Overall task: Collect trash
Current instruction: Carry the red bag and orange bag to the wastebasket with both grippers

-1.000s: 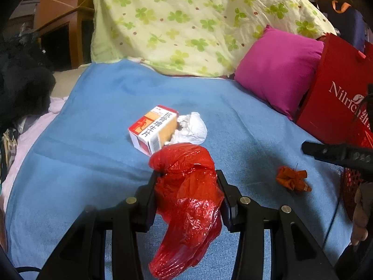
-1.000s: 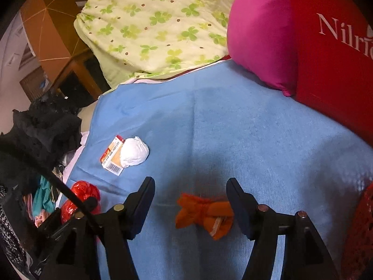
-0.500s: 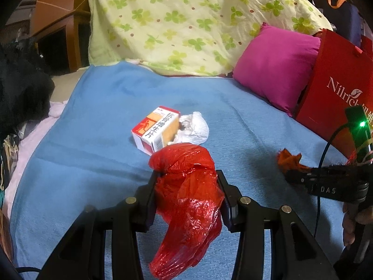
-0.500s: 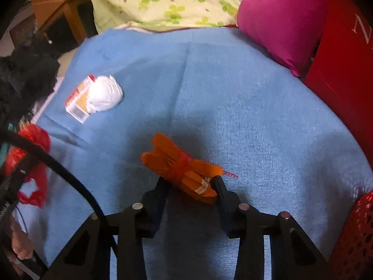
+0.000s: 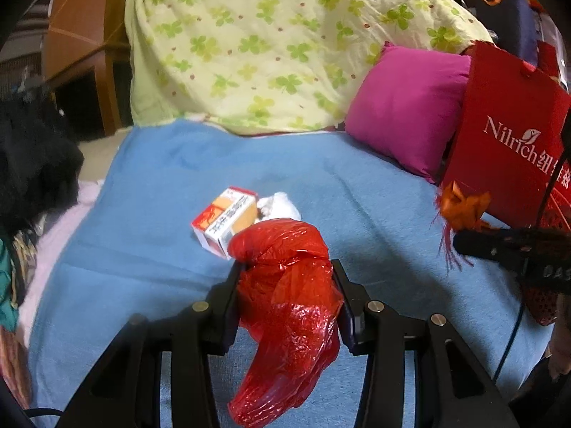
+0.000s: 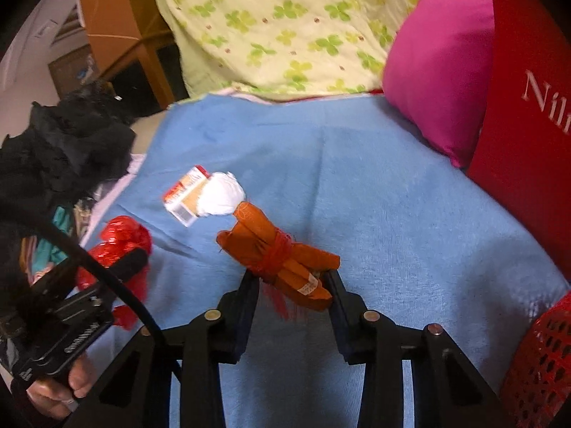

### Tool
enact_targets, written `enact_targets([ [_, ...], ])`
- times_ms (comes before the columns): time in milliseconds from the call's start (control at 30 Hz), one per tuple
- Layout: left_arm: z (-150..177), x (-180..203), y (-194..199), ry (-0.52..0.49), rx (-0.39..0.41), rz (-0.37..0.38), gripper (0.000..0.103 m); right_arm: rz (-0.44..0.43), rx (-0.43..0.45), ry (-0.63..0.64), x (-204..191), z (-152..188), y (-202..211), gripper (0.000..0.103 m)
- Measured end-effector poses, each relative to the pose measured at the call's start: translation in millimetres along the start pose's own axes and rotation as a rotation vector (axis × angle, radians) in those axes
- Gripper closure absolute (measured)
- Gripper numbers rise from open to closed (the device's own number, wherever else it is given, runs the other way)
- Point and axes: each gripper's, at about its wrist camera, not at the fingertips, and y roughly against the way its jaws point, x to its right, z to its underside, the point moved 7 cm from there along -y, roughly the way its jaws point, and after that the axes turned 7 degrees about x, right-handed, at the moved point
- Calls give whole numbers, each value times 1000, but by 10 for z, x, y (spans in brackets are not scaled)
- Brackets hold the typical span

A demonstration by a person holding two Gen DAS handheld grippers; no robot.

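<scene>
A blue blanket lies under a crinkled red plastic bag, an orange bundle and a white wad. At twelve o'clock, a pale yellow quilt shows green clovers; at two o'clock, a magenta pillow meets a red bag with white lettering.

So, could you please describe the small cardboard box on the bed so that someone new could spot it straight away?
Start from the blue blanket spread below the clover-print quilt. Towards its left half lies a small white carton with an orange and red printed face. A crumpled white tissue rests against it, and it is the only stiff, boxy item among soft scraps.
</scene>
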Motion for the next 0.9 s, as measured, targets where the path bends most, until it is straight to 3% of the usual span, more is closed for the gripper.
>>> enact_targets([
  [400, -168, 601, 431, -69, 24, 24, 56, -23, 201, -66, 282, -145, 885, 62],
  [633, -350, 1058, 670, -133, 65, 57, 56, 17, 347, -106, 658, -76, 1527, 62],
  [900, -543, 1601, 869, -199, 99, 118, 56, 66, 447, -231, 1227, 61, 2070, 62],
])
